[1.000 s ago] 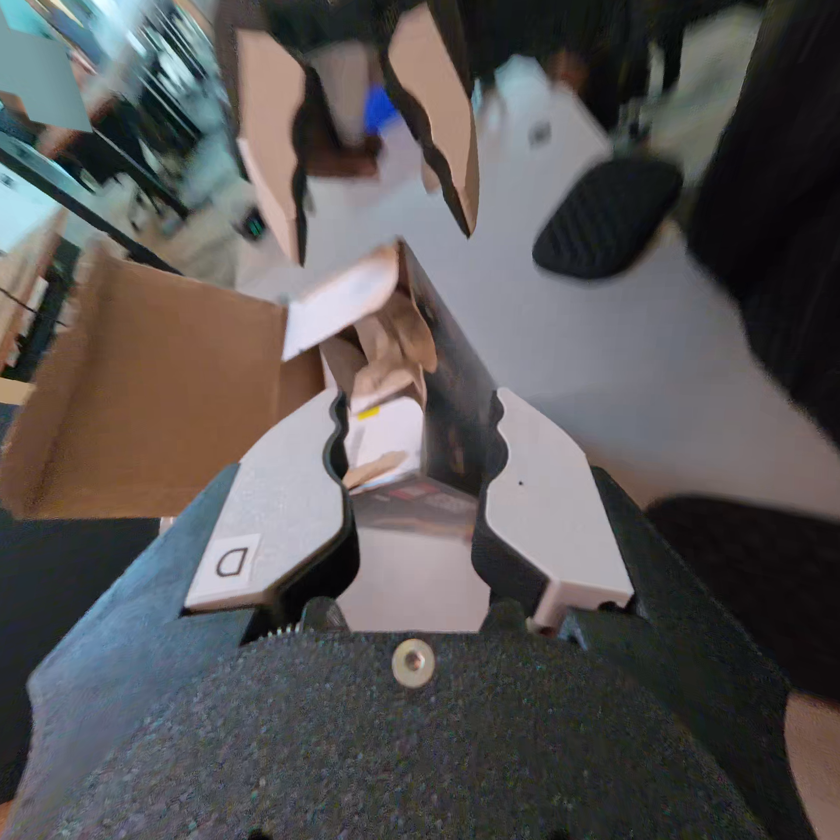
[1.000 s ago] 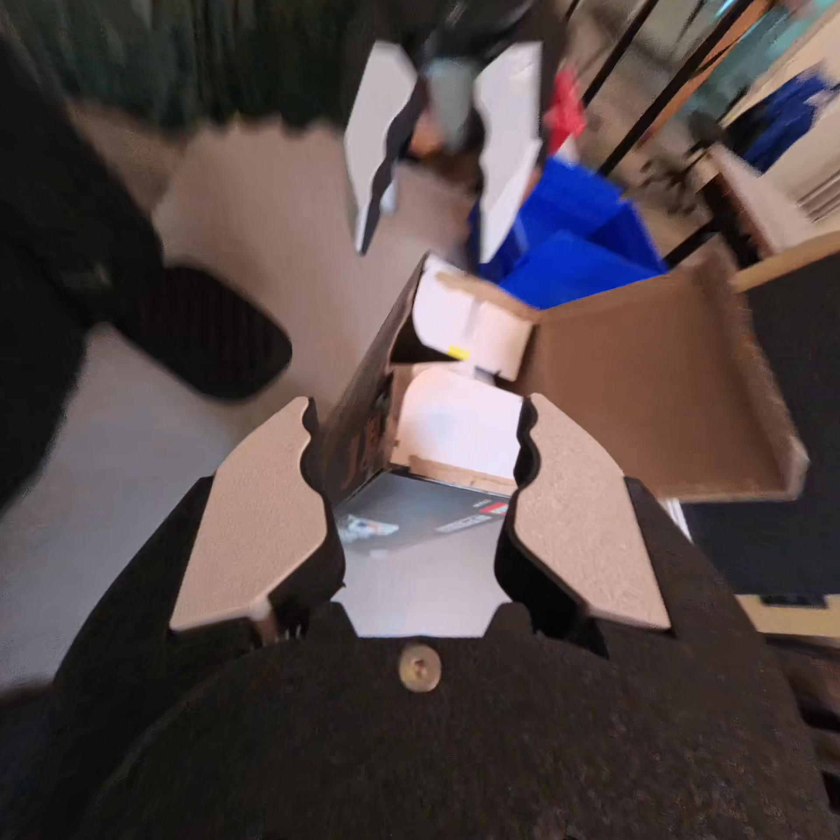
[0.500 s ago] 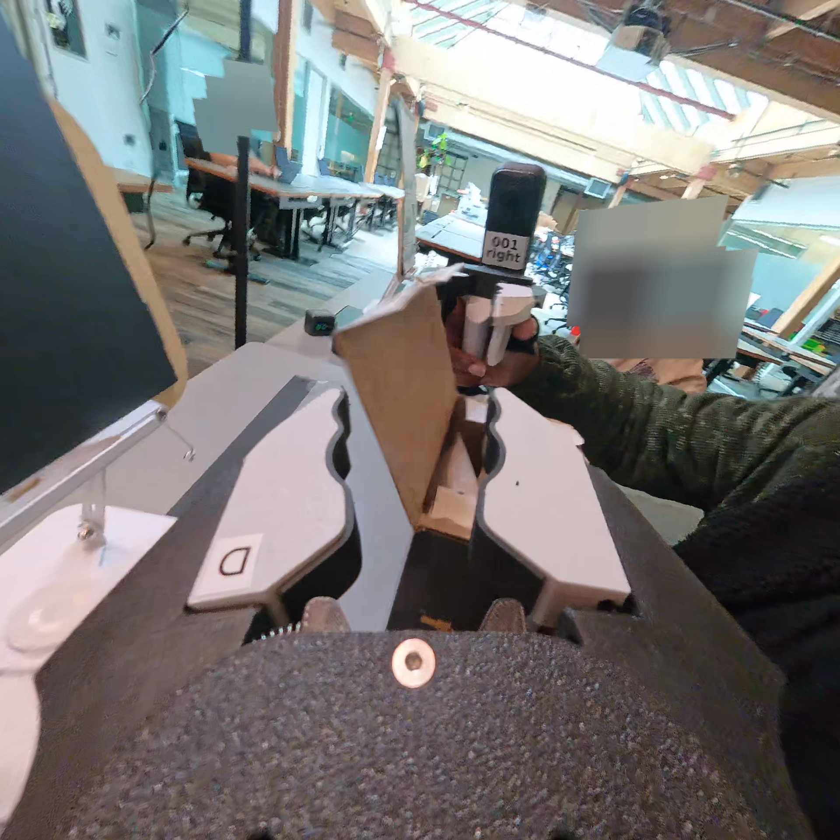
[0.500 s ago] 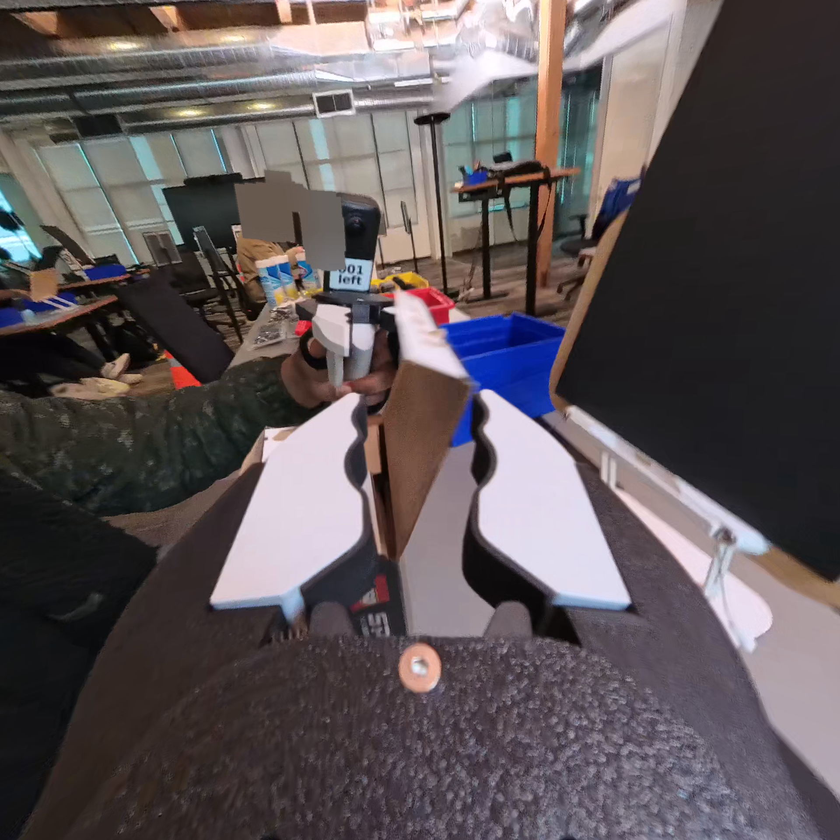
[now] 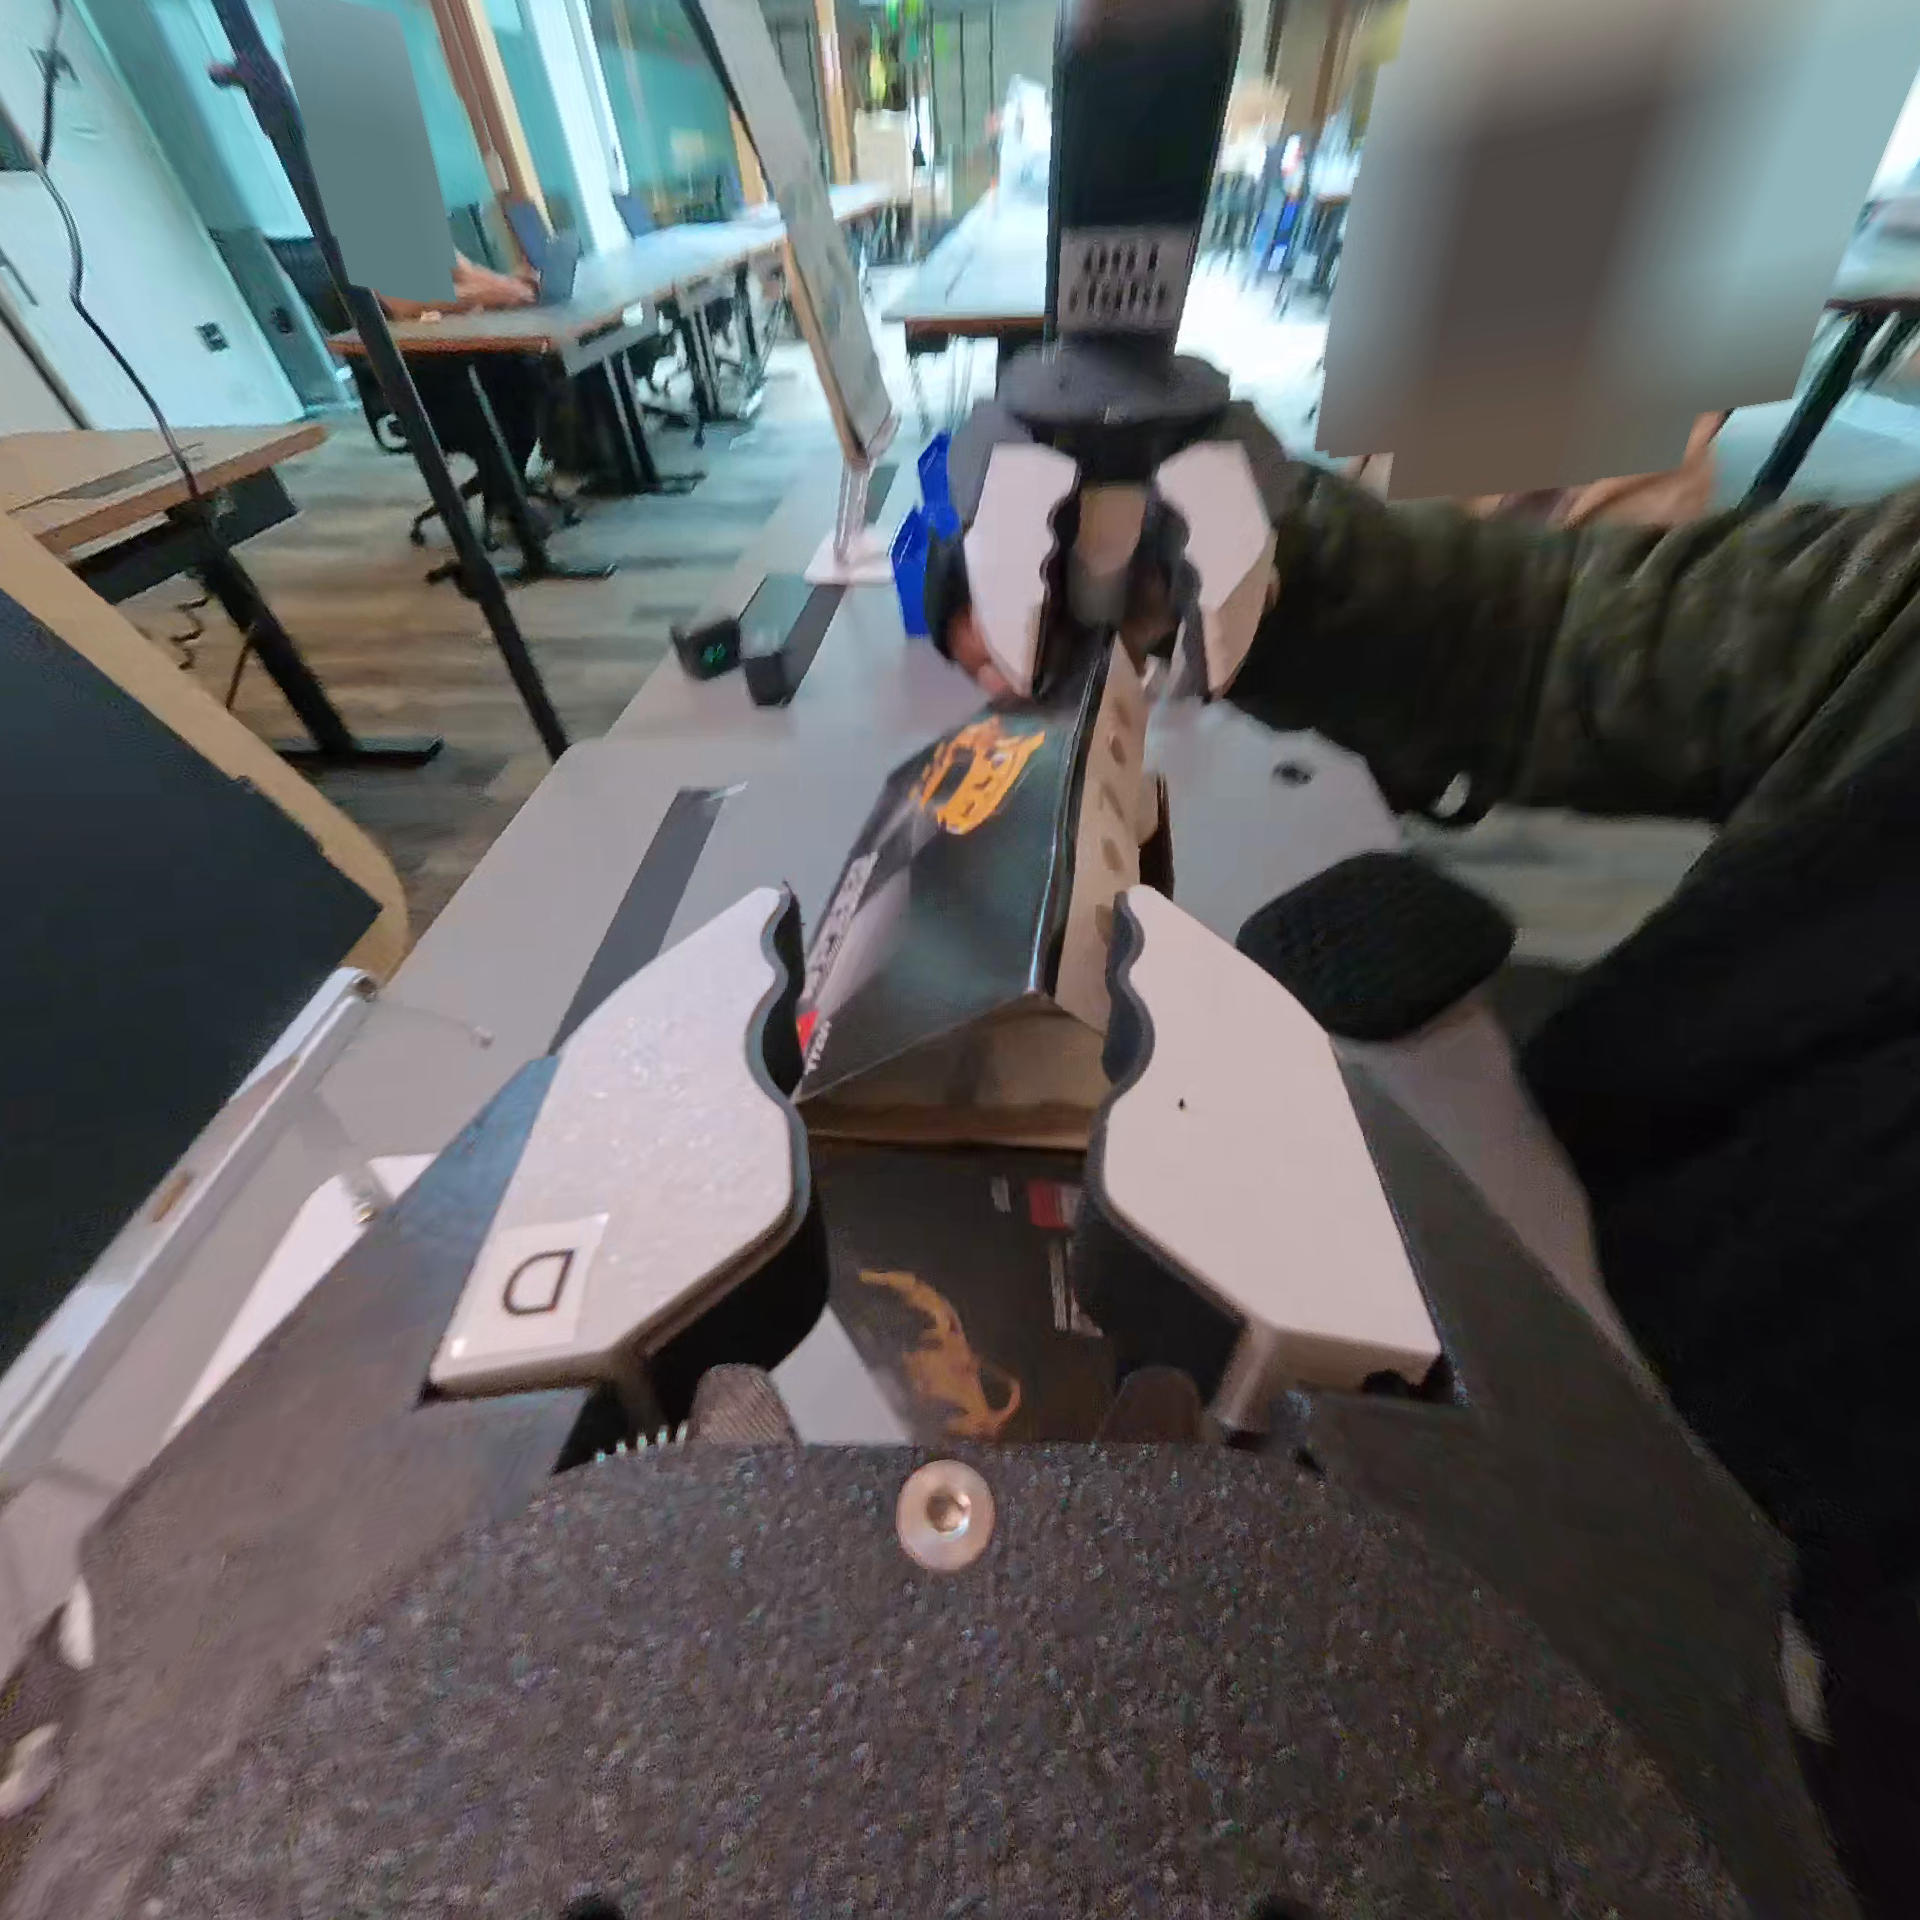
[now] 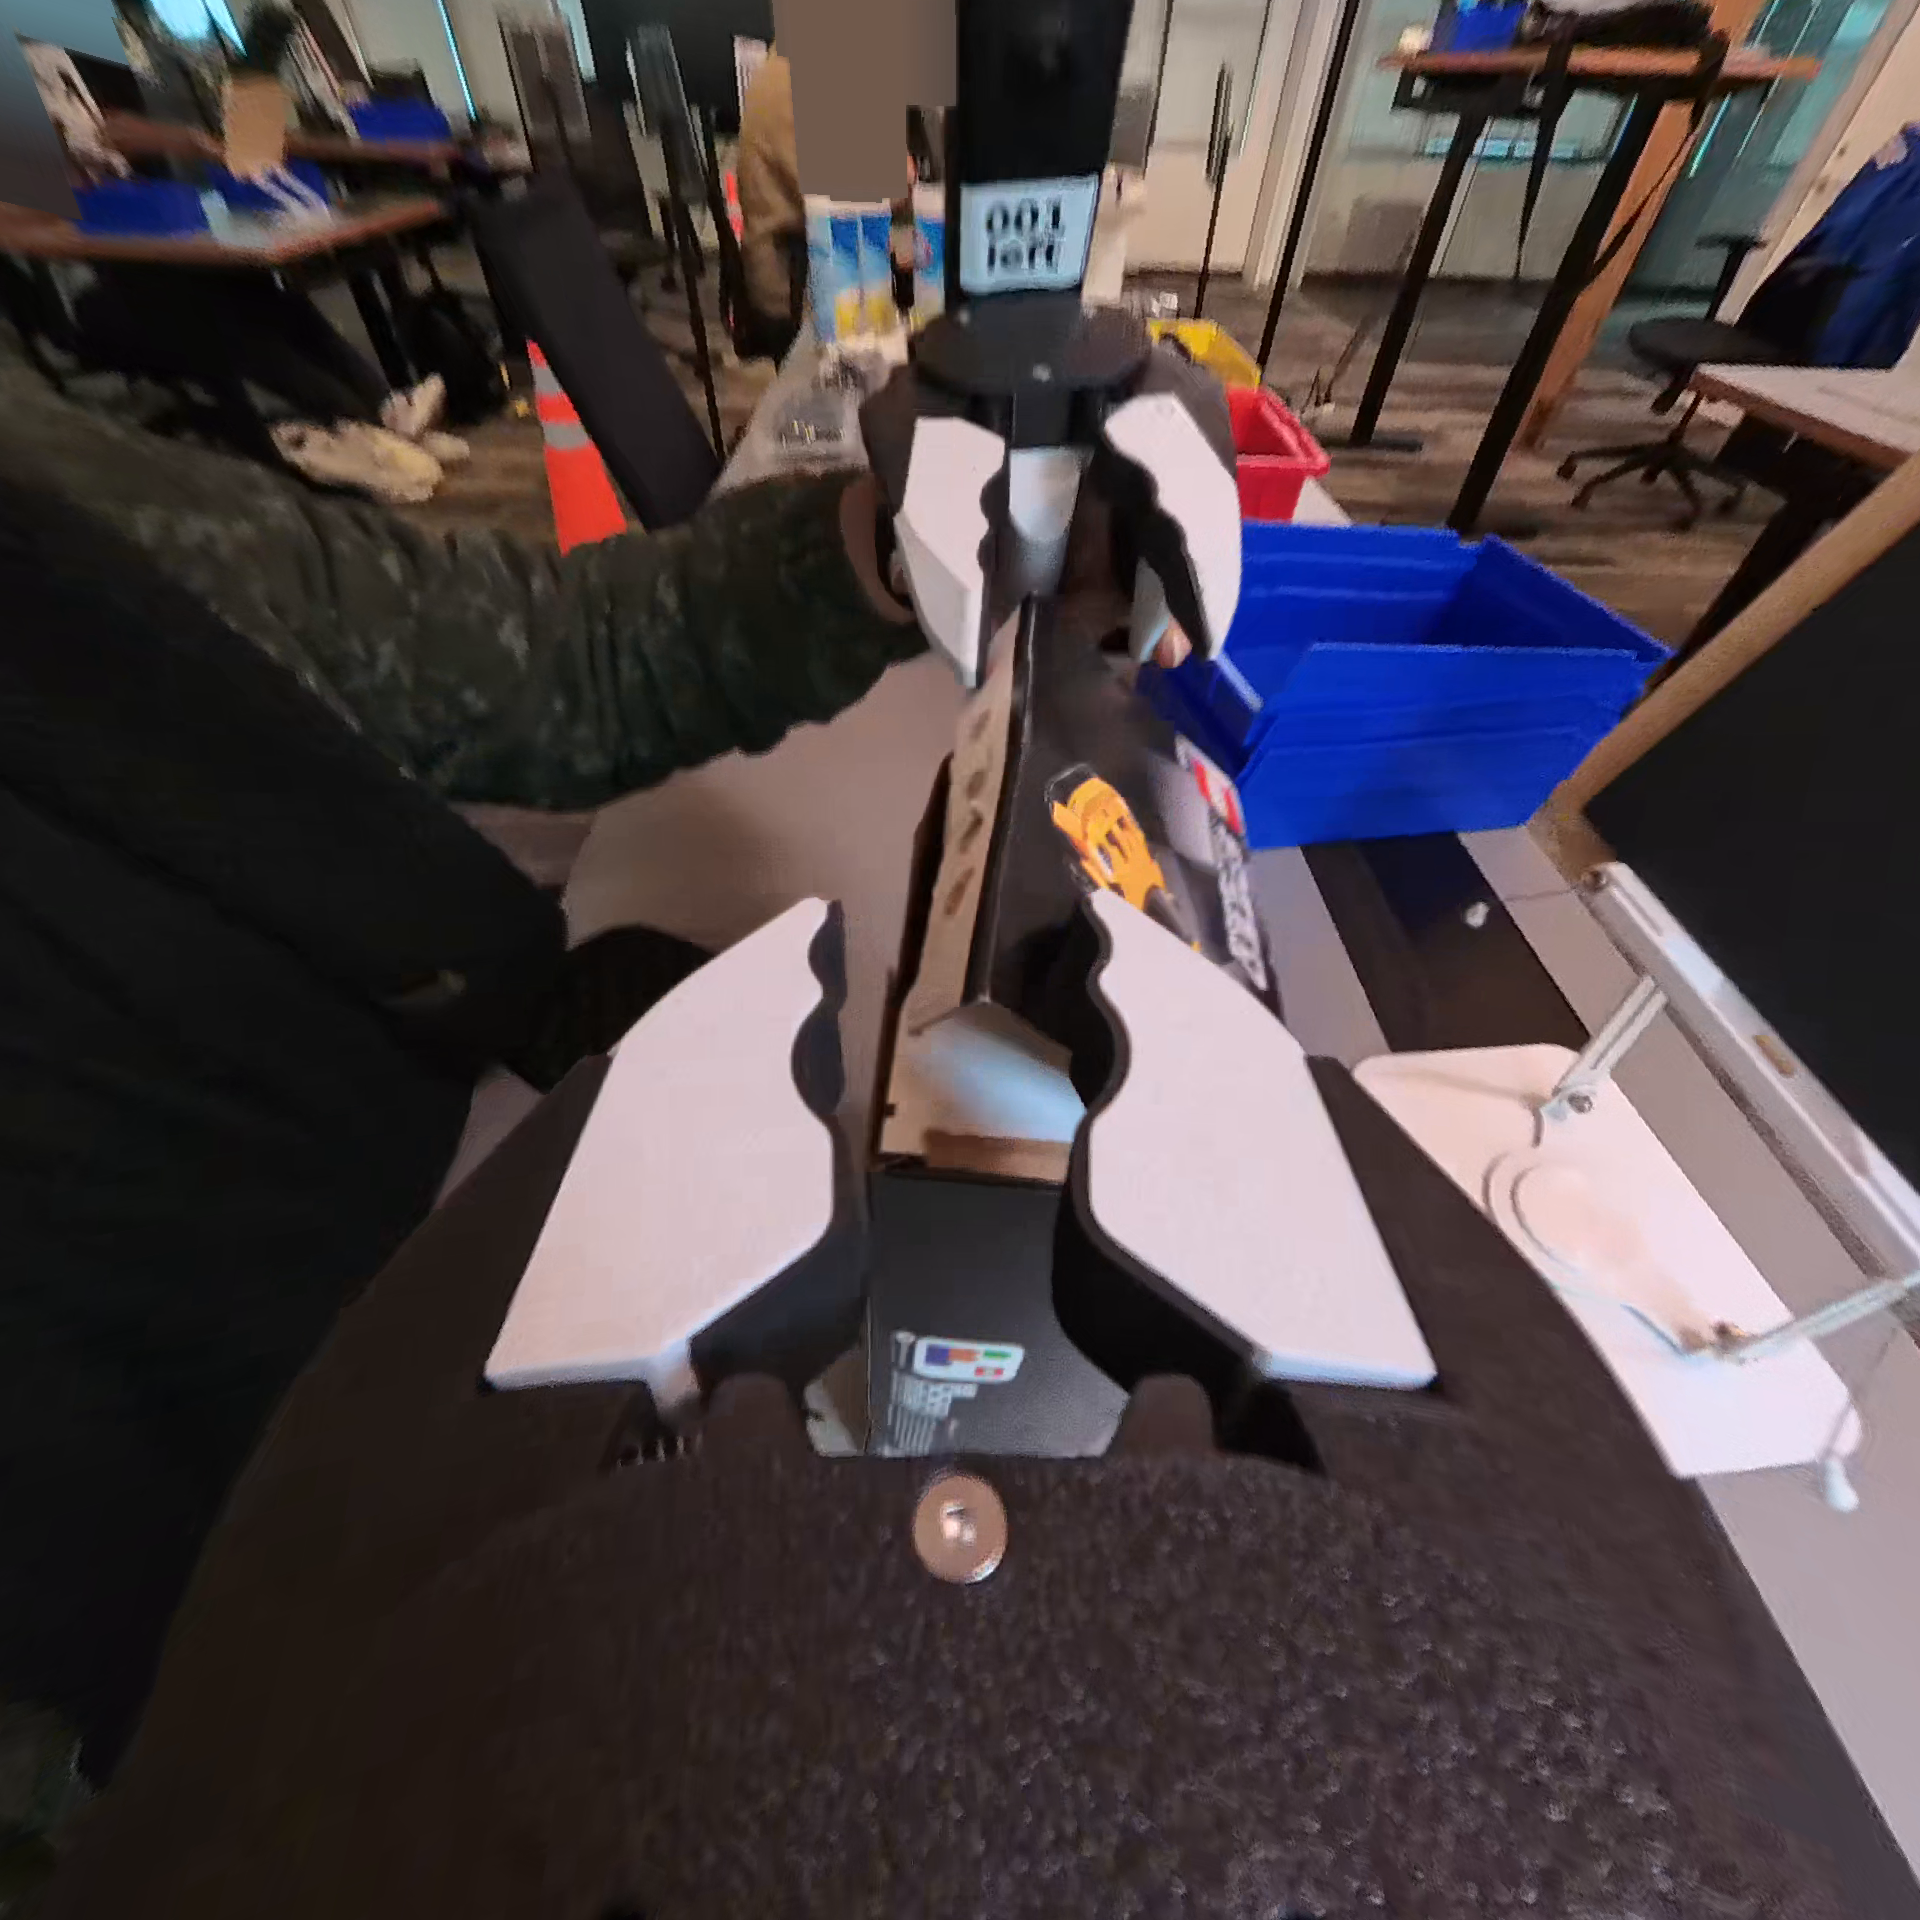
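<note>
Over the grey table [image 5: 582, 862], my left gripper [image 5: 951, 971] and right gripper [image 6: 961, 971] (facing) each clamp the black printed carton [image 5: 956, 873] part-closed.

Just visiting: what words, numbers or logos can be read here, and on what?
I do not quote writing; these bear it:
White sticker on the left hand-held gripper: one character.
White label on that gripper's black post: two short lines.
Black printed box, gripped also by the right hand-held gripper: lettering, mostly blurred.
</note>
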